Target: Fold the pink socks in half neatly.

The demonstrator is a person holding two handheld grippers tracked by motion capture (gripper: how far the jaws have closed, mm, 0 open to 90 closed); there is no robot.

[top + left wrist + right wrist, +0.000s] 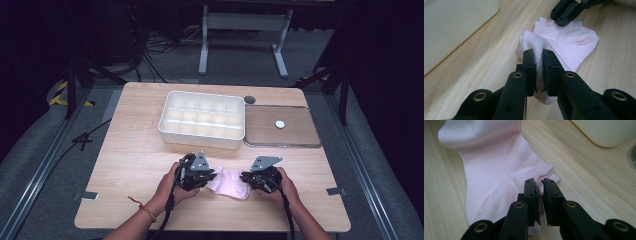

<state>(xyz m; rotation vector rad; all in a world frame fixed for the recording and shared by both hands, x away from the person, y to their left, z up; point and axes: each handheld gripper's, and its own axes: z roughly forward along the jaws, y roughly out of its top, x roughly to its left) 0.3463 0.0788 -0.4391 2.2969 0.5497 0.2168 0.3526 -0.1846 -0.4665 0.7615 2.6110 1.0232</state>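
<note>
1. We are pinching the pink sock (229, 182) at the near edge of the table (130, 150): the left gripper (538, 65) is clamping a bunched fold, its jaws nearly closed on the cloth.
2. The right gripper (539, 195) is nipping the opposite edge just as narrowly.
3. We are risking a slip there, since little fabric is sitting between those pads.
4. Farther off, the compartment box (202, 120) and the tray (282, 127) are waiting; the box interior is looking too washed out to read.
</note>
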